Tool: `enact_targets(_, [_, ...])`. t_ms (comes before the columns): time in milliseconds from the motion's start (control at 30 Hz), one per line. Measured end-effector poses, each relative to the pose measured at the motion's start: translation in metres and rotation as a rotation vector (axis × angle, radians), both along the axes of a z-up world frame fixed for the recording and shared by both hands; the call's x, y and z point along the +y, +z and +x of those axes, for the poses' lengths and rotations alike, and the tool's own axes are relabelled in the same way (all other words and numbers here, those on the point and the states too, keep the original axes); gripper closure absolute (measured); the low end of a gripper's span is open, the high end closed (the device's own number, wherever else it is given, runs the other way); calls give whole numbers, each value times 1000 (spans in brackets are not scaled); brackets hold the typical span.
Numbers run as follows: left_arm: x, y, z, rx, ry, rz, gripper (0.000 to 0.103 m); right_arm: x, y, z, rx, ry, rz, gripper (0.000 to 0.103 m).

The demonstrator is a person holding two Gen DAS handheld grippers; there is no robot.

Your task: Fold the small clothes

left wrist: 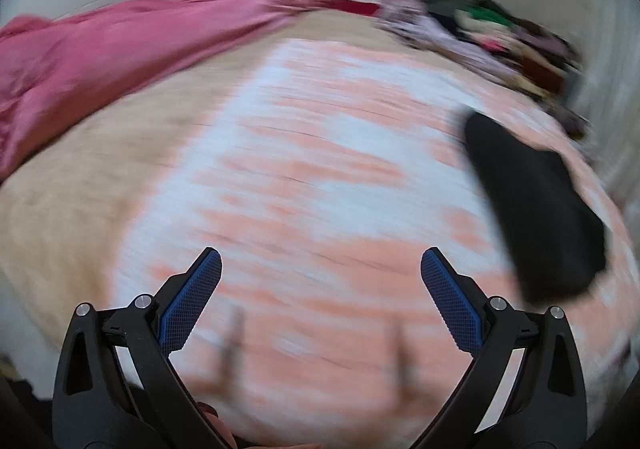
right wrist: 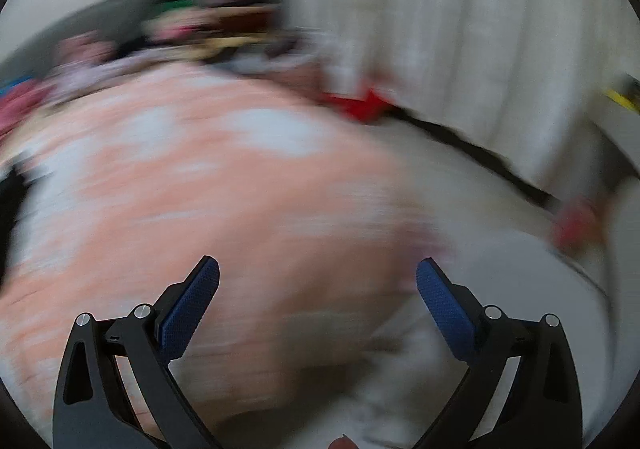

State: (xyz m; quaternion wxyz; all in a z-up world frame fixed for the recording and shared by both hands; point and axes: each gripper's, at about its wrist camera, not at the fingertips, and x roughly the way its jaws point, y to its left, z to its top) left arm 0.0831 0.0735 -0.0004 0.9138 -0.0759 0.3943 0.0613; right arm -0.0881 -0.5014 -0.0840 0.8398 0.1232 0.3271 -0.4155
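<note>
Left gripper (left wrist: 321,267) and right gripper (right wrist: 318,276) hang over the blanket (left wrist: 320,169), jaws spread wide, gripping and touching nothing.

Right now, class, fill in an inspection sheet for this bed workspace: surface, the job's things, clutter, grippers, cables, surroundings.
Surface: bed under a peach and white blanket; views blurred.
Job's things: black garment lying on the blanket, apart from both grippers.
Clutter: pink cloth along one side; pile of mixed clothes at the far end.
Grippers: left gripper open, empty; right gripper open, empty.
Cables: dark strip on the floor, possibly a cable.
Surroundings: pale curtain; red object on the floor.
</note>
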Motion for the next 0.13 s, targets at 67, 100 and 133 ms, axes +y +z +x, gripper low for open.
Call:
enact_targets(67, [50, -1, 19, 10, 96, 63, 9, -57, -12, -38, 39, -202, -4, 5])
enact_targets(100, [71, -2, 26, 14, 139, 98, 9, -84, -19, -56, 63, -296, 18, 5])
enact_targets(133, [100, -4, 38, 34, 191, 137, 9, -102, -25, -69, 77, -353, 41, 5])
